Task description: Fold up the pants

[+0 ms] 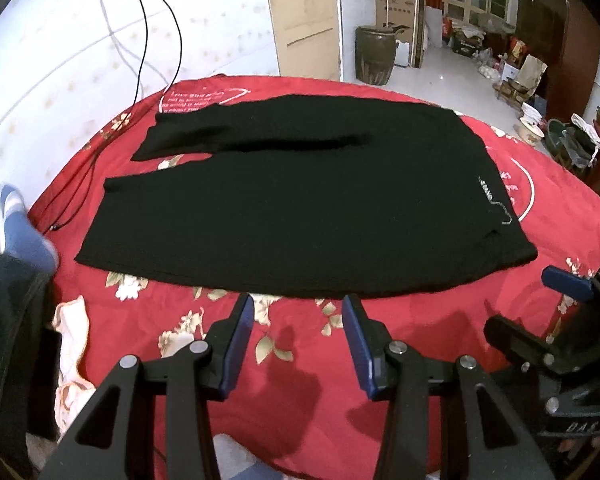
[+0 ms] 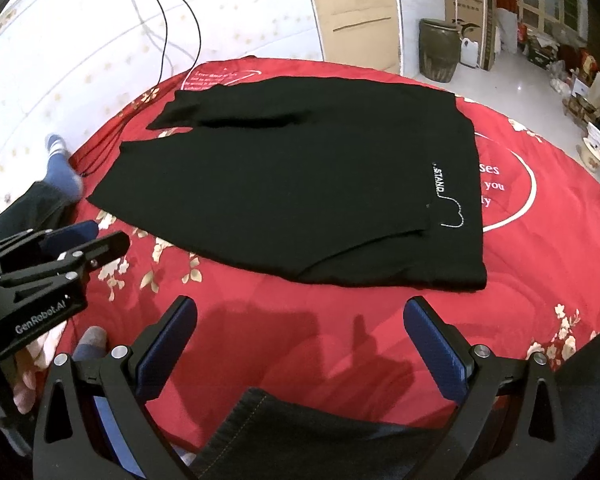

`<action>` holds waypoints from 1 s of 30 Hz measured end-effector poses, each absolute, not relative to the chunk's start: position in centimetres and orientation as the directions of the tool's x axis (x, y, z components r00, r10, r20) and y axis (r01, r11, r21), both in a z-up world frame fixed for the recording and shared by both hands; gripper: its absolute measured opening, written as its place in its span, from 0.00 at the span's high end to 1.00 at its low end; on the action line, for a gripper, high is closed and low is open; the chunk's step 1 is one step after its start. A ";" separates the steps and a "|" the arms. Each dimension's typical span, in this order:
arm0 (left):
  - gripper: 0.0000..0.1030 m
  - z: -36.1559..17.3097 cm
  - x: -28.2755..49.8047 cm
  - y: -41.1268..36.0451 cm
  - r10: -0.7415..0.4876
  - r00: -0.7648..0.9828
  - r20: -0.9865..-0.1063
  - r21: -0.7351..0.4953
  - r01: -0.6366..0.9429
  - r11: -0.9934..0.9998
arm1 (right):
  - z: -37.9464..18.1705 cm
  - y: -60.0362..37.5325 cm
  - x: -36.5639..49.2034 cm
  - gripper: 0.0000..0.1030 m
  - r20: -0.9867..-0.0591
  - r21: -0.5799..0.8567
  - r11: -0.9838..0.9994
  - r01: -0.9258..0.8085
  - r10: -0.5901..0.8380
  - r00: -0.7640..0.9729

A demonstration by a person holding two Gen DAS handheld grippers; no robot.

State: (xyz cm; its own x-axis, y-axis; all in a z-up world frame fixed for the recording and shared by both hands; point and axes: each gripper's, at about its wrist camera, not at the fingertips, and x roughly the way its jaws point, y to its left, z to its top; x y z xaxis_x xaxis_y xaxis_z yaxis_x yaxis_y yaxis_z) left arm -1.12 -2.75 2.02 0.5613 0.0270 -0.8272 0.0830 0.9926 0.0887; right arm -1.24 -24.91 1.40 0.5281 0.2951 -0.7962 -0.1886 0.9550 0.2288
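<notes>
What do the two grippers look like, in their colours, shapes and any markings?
Both look alike. The left gripper has black angular link arms with triangular cut-outs, round silver pivot bolts, and two flat fingers faced with blue pads. The right gripper shows the same black frame, silver bolts and blue pads. In the right wrist view, the left gripper's black body bears white lettering "GenRobot.AI". No cables on them are visible.

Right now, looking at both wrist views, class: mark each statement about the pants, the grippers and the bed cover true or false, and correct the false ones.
1. The black pants lie spread flat on a red floral quilt. True.
2. The left gripper is clamped on the pants. False: it is open, short of the near edge.
3. The right gripper is open and holds nothing. True.
4. The white lettering sits near the leg hems. False: it is at the waist end.
</notes>
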 end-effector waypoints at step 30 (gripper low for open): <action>0.53 -0.6 0.2 -1.2 -0.018 0.561 -0.828 -0.001 0.030 1.000 | 1.0 -24.5 -1.6 0.00 -0.784 0.221 0.952 -0.212 0.303 0.542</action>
